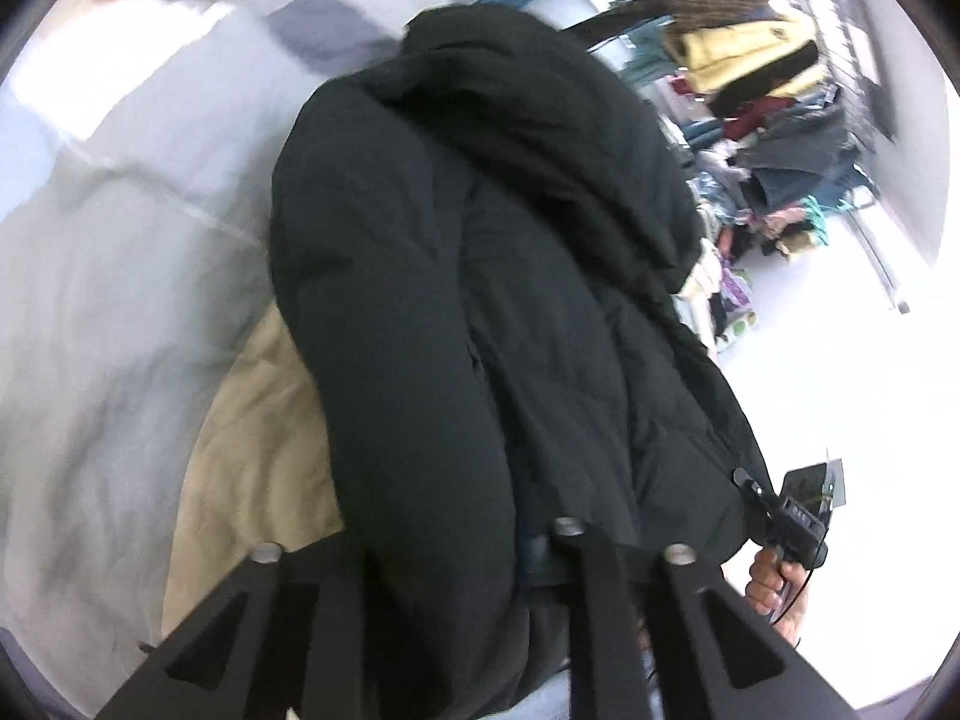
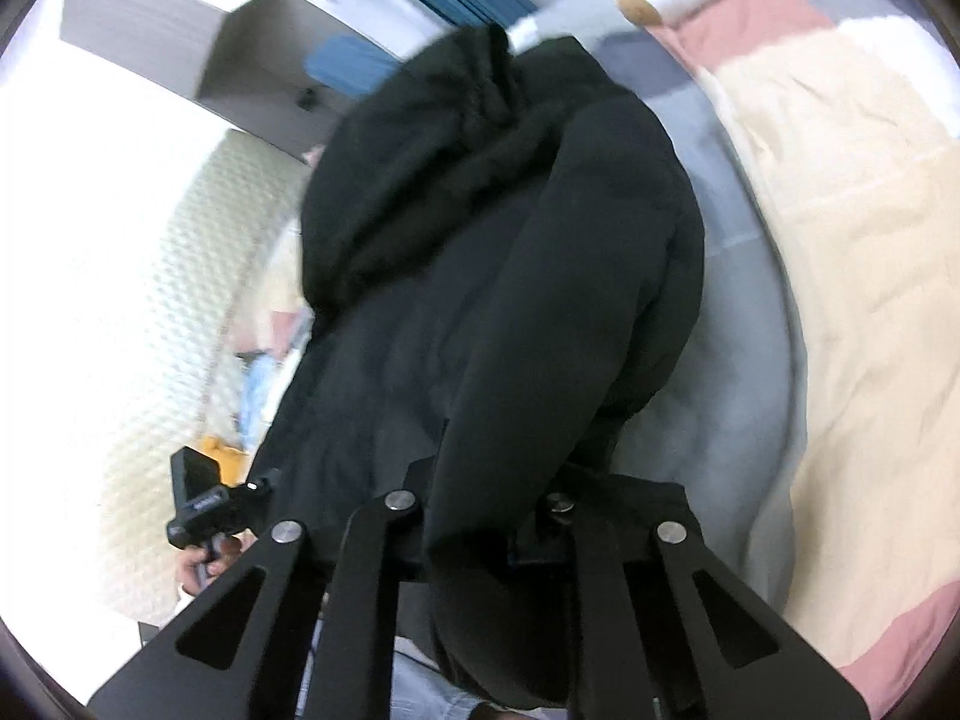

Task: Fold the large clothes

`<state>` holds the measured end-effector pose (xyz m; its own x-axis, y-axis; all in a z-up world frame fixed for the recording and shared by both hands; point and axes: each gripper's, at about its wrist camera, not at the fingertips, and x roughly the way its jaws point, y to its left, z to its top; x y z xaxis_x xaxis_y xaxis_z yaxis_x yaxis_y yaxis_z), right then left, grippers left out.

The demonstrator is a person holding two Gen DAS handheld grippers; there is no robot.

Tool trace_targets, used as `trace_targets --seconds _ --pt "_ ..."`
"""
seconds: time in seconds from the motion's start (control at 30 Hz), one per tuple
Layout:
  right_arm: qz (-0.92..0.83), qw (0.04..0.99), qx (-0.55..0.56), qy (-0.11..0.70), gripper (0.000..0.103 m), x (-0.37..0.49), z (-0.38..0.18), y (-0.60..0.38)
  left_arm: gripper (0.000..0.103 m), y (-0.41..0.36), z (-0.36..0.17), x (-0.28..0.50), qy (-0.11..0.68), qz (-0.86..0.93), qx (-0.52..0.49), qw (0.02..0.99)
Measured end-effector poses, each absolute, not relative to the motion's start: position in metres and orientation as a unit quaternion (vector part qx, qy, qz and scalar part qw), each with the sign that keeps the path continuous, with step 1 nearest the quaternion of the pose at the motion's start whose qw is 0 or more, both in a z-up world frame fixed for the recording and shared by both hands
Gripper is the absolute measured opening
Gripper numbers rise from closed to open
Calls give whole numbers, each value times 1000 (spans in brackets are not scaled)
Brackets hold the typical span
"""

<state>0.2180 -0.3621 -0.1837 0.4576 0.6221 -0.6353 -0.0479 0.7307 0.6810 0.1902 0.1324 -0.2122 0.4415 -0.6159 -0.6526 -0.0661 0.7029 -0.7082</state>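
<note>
A large black padded jacket fills the middle of both views, stretched out above a bed with its hood at the far end. It also shows in the right wrist view. My left gripper is shut on the jacket's near edge, and a sleeve drapes over it. My right gripper is shut on the jacket's near edge too, with a sleeve hanging between the fingers. The right gripper's handle and the hand holding it show in the left wrist view; the left one shows in the right wrist view.
A grey, beige and pink patchwork quilt covers the bed under the jacket. A beige patch lies under the left gripper. A pile of clothes stands across a white floor. A grey cabinet is behind.
</note>
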Motion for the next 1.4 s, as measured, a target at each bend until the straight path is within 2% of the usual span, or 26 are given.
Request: trace_targets --seconds 0.07,0.27,0.67,0.9,1.13,1.27,1.4 --pt "213 802 291 476 8 216 -178 -358 8 134 -203 185 493 -174 -347 779" --pt "220 822 266 452 6 205 -138 -365 5 148 -181 171 473 -166 -383 776" --pt "253 843 275 386 5 148 -84 -393 4 170 -87 102 422 -179 -384 802" --pt "273 856 274 344 5 94 -40 -401 4 182 -38 32 396 -181 -359 826" --pt "263 868 277 319 5 44 -3 -397 4 200 1 -34 359 -172 -391 830" --pt "262 870 270 319 5 46 9 -396 5 201 13 -32 350 -159 -394 835" --pt "247 867 278 331 6 73 11 -400 5 196 22 3 357 -149 -387 837"
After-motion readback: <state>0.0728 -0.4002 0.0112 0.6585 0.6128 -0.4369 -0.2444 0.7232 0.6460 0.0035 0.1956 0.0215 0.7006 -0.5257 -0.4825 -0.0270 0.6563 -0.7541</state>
